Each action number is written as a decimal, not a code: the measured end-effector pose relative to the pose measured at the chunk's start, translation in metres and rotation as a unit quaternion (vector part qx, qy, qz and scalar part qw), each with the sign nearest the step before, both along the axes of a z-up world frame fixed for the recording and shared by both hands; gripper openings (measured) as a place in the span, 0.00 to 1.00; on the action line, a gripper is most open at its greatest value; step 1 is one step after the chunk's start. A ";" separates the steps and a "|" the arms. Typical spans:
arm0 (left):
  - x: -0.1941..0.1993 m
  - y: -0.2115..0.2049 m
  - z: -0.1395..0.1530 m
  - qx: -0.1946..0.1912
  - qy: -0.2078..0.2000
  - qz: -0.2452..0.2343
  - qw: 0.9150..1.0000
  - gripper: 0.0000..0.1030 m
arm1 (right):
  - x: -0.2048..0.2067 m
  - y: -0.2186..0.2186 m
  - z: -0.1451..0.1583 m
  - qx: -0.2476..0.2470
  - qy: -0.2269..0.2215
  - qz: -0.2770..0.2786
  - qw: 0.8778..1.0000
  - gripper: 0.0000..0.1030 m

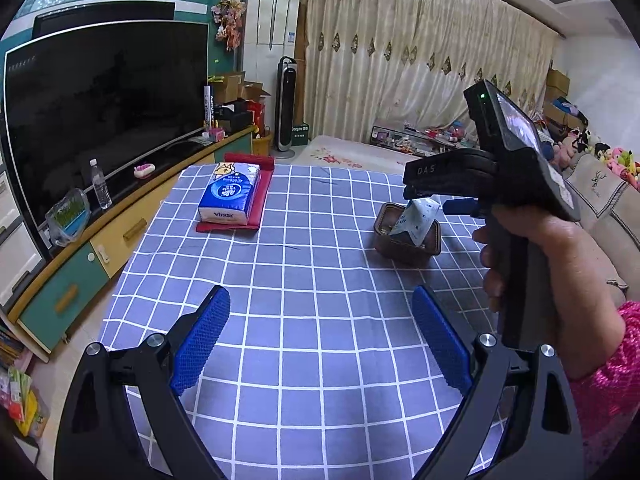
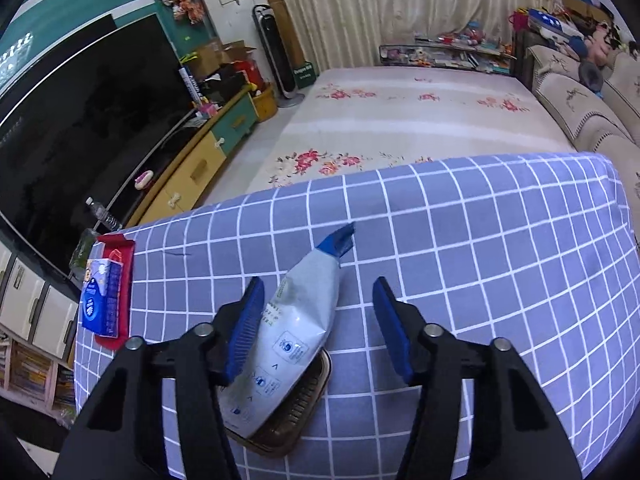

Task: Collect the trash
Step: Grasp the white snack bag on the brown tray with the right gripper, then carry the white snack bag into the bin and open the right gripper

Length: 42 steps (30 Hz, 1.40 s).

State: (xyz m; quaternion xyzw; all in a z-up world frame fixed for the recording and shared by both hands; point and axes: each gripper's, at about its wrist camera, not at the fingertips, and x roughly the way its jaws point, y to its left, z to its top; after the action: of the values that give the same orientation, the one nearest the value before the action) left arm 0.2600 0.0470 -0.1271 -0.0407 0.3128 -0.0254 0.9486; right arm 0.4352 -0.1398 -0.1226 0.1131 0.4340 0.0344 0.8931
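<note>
Grey-blue snack pouch (image 2: 298, 320) standing in brown basket (image 2: 308, 404) at lower centre, right gripper (image 2: 318, 328) spread wide around it, left gripper (image 1: 320, 340) spread wide over checked tablecloth (image 1: 320, 240), tissue pack (image 1: 230, 196) upper left.

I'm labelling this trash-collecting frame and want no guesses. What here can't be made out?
- Brown bin: inside hidden by the pouch in both views.
- Right gripper: touching the pouch or not, unclear in the right wrist view; in the left wrist view its body covers the fingertips.
- Pouch print: too small.
- Tissue pack: what lies on the red tray beneath it is hidden.
</note>
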 end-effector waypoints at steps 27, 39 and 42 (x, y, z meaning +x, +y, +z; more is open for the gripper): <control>0.002 -0.002 -0.006 0.001 0.014 -0.010 1.000 0.89 | -0.143 -0.085 0.088 0.030 -0.141 0.005 0.989 0.28; 0.003 -0.010 -0.008 0.013 0.018 -0.017 1.000 0.89 | -0.265 -0.289 0.062 -0.043 -0.123 -0.192 0.973 0.29; 0.003 -0.013 -0.010 0.025 0.019 -0.018 0.999 0.89 | -0.281 -0.336 0.038 -0.065 -0.100 -0.236 0.964 0.29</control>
State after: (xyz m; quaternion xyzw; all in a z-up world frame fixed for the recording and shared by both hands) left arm 0.2634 0.0338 -0.1368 -0.0116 0.3320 -0.0340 0.9426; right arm 0.1545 -0.4756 -0.0842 0.1503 0.3046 -0.1944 0.9202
